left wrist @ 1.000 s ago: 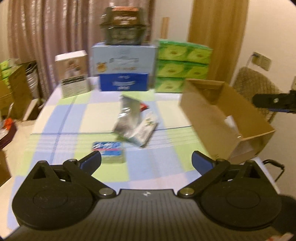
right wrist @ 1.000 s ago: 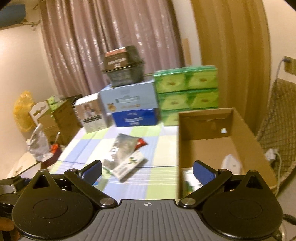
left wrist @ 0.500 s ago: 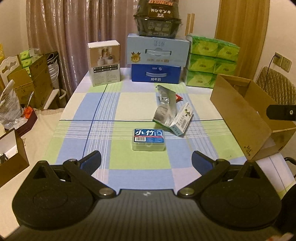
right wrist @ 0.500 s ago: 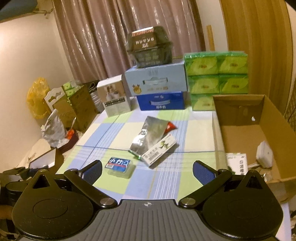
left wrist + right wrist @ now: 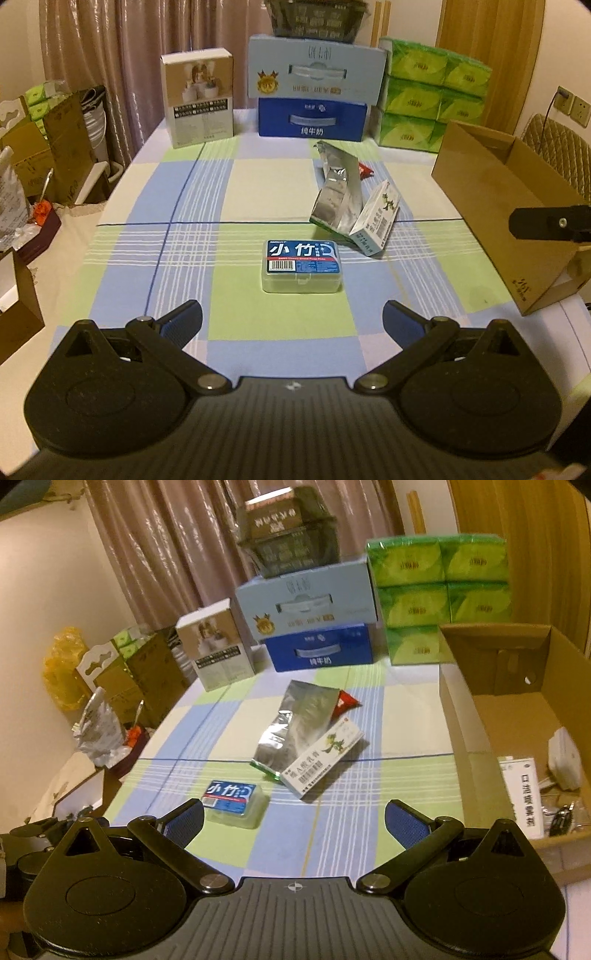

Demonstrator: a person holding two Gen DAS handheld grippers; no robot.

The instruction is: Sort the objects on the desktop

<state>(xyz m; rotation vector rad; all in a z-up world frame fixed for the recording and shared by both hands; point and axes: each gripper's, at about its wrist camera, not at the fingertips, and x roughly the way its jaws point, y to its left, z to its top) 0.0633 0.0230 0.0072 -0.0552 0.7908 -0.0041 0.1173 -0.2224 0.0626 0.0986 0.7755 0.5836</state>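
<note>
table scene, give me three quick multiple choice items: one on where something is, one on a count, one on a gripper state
1. Where does the floss pick case lie?
A. inside the cardboard box
B. on the tablecloth, nearer the camera than the silver pouch
C. on top of the blue carton

2. How many loose items lie on the tablecloth short of the stacked cartons?
A. four
B. one
C. seven

3. How is the left gripper?
A. shut on the case
B. shut on nothing
C. open, holding nothing

Answers:
1 B, it sits on a green check, closer than the silver pouch.
2 A: case, pouch, medicine box and red packet.
3 C, its jaws stand wide apart over bare cloth.
</note>
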